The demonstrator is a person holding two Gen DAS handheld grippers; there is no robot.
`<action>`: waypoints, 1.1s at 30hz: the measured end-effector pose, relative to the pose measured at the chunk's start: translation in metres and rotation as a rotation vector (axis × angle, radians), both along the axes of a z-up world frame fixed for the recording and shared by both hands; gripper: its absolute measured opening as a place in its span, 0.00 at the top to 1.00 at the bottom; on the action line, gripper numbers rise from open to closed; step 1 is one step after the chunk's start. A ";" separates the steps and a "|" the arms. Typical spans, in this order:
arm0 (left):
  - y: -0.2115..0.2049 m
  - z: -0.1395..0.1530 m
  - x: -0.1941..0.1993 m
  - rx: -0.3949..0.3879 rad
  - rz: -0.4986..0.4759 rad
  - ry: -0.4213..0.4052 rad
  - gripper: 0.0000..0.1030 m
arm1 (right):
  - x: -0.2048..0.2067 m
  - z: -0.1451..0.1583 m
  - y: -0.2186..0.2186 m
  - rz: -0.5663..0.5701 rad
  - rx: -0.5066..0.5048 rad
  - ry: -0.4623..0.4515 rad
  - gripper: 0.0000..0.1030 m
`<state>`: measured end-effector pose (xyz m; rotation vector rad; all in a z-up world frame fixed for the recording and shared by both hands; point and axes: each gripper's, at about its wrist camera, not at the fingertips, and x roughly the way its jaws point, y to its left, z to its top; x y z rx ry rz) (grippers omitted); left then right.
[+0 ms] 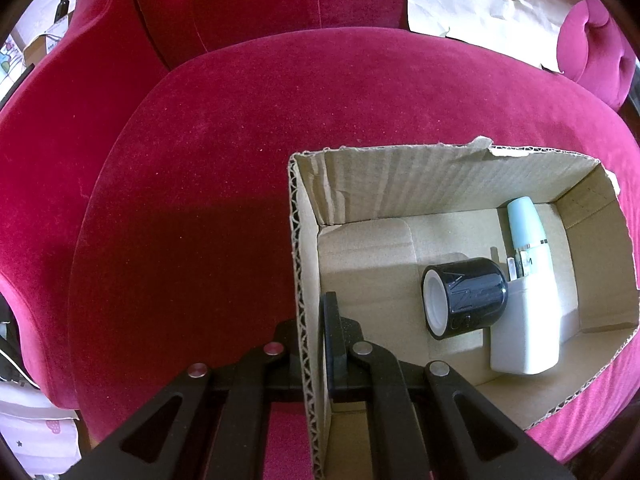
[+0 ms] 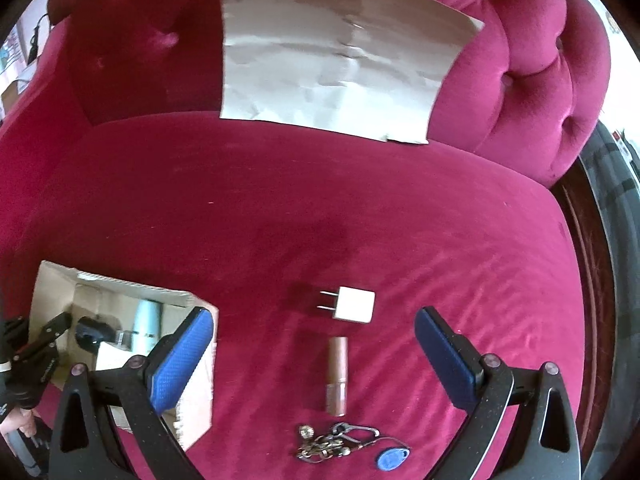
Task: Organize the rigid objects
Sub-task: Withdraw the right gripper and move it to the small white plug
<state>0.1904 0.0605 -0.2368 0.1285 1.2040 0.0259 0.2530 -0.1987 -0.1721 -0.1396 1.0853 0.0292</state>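
Observation:
My left gripper (image 1: 311, 322) is shut on the left wall of an open cardboard box (image 1: 400, 168) that sits on a red velvet seat. Inside the box lie a black cylinder (image 1: 472, 296), a white block (image 1: 528, 332) and a pale blue bottle (image 1: 524, 224). My right gripper (image 2: 312, 316) is open, its blue pads (image 2: 184, 356) spread wide above the seat. Between and below them lie a white plug adapter (image 2: 356, 305), a copper-coloured tube (image 2: 337, 372) and a bunch of keys (image 2: 340, 444) with a blue fob (image 2: 390, 458). The box (image 2: 52, 280) is at the lower left of the right wrist view.
A creased sheet of paper (image 2: 332, 52) leans against the tufted backrest. The seat cushion (image 2: 360, 200) stretches bare between the paper and the small objects. The seat's padded arm (image 2: 560, 80) rises at the right, and clutter stands beyond its left edge.

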 end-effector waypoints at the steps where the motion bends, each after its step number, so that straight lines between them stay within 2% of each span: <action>1: 0.000 0.000 0.000 0.000 0.000 0.000 0.96 | 0.001 -0.002 -0.003 -0.007 -0.002 0.000 0.00; 16: 0.000 -0.001 0.000 0.003 -0.004 0.002 0.96 | 0.020 -0.045 -0.047 -0.098 0.027 0.030 0.00; 26: -0.003 -0.001 -0.001 0.008 -0.006 0.002 0.95 | 0.031 -0.072 -0.056 -0.119 0.062 0.064 0.00; 33: -0.003 -0.001 -0.001 0.010 -0.006 0.002 0.95 | 0.038 -0.077 -0.056 -0.130 0.078 0.058 0.01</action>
